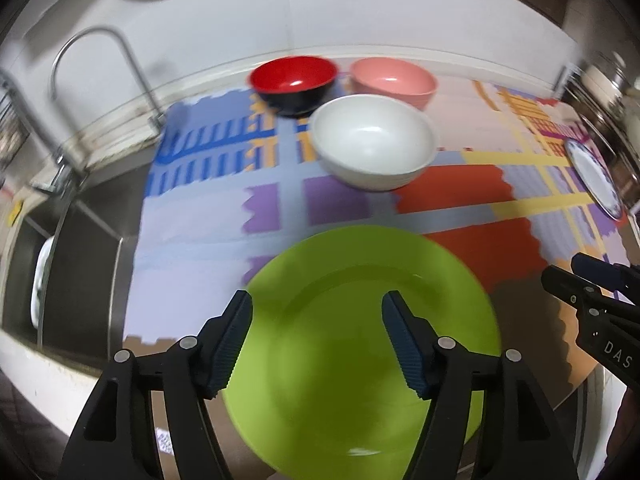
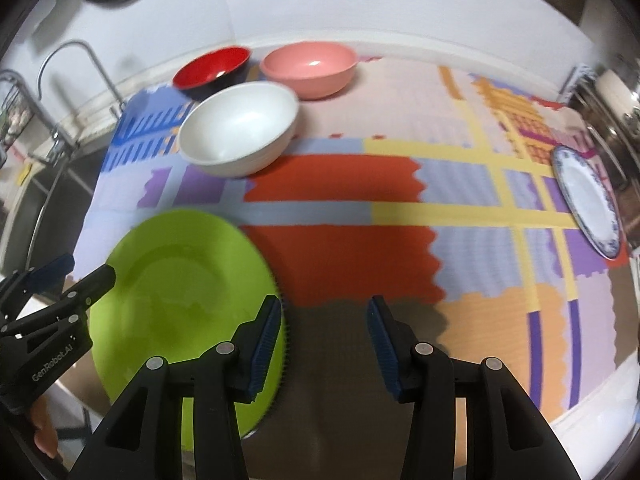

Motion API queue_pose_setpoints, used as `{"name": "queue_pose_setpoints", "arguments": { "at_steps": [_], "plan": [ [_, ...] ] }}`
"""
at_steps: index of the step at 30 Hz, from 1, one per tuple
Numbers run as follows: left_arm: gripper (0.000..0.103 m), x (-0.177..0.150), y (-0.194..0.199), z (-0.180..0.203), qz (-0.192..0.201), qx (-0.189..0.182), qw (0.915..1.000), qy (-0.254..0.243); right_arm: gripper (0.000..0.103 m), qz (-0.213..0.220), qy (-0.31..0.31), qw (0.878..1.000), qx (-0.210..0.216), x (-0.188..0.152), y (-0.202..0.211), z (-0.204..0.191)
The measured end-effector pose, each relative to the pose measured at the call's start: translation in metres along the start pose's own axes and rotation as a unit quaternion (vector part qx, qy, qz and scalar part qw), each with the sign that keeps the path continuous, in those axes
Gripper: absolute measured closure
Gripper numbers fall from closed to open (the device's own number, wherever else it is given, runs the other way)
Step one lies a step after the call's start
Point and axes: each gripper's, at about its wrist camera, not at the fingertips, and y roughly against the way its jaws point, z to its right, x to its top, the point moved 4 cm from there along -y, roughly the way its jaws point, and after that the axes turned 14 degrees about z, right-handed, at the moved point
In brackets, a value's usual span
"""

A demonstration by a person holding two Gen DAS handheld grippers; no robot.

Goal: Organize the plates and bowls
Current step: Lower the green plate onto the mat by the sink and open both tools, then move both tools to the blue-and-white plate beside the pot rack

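A lime green plate [image 1: 340, 272] [image 2: 180, 280] lies flat at the front left of the colourful mat [image 1: 460, 196]. My left gripper [image 1: 316, 312] hovers over it, open, with nothing touching its pads. My right gripper [image 2: 325, 320] stands open just to the plate's right; its left finger overlaps the plate's rim in the right wrist view, and the gap between the pads is empty. At the back of the mat stand a white bowl [image 1: 374, 148] [image 2: 240, 128], a red-and-black bowl [image 1: 294, 76] [image 2: 212, 66] and a pink bowl [image 1: 394, 80] [image 2: 310, 66].
A white plate with a blue rim [image 2: 588, 204] [image 1: 594, 178] lies at the mat's right edge, next to metal pots [image 2: 612, 92]. To the left are a steel sink [image 1: 80, 248] holding a white dish [image 1: 42, 280] and a curved faucet [image 1: 100, 40]. A wall closes off the back.
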Motion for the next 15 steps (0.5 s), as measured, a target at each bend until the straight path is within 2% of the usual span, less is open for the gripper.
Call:
{"name": "queue_pose_setpoints", "arguments": {
  "at_steps": [5, 9, 15],
  "plan": [
    [0.034, 0.015, 0.0, 0.034, 0.012, -0.021, 0.9988, -0.042, 0.057, 0.021, -0.021, 1.0, -0.01, 0.001, 0.012, 0.024],
    [0.024, 0.03, 0.002, 0.065, 0.027, -0.048, 0.9961, -0.069, 0.057, 0.037, -0.044, 0.998, -0.026, 0.002, 0.02, 0.048],
    [0.024, 0.051, 0.005, 0.115, 0.048, -0.077, 0.9901, -0.107, 0.057, 0.054, -0.072, 0.995, -0.054, 0.003, 0.032, 0.091]
  ]
}}
